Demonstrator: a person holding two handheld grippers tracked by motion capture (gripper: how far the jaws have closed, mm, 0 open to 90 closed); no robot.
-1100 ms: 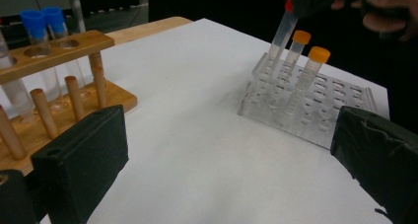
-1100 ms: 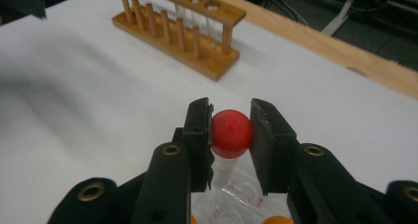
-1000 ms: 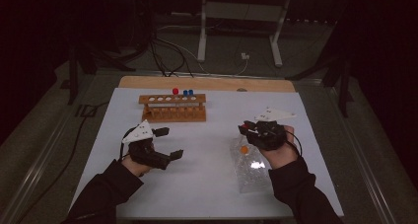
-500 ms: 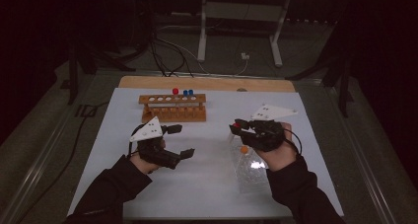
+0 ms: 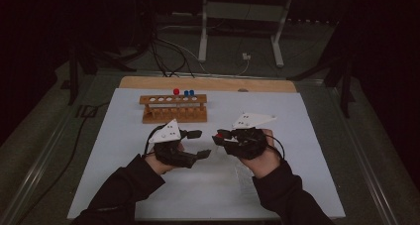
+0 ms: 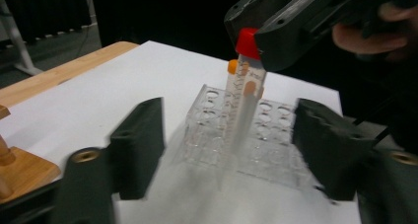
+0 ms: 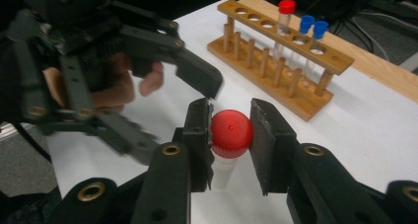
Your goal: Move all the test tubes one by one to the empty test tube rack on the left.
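Dark room, grey floor (image 5: 44,136), white stand legs (image 5: 203,34), trailing cables (image 5: 163,51).

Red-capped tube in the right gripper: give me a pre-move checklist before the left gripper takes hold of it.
1. Right gripper grips the red-capped tube by its cap: ok, a pad presses each side of the cap.
2. Tube lifted out of the clear rack: ok, the left gripper view shows it held above the rack.
3. Left gripper has room for the tube: ok, its jaws have just been closing, still apart, nothing between the pads.
4. Left gripper lined up with the tube body: cannot tell, the picture is blurred.
5. Free holes in the wooden rack: ok, several stand empty beside a red-capped and two blue-capped tubes.
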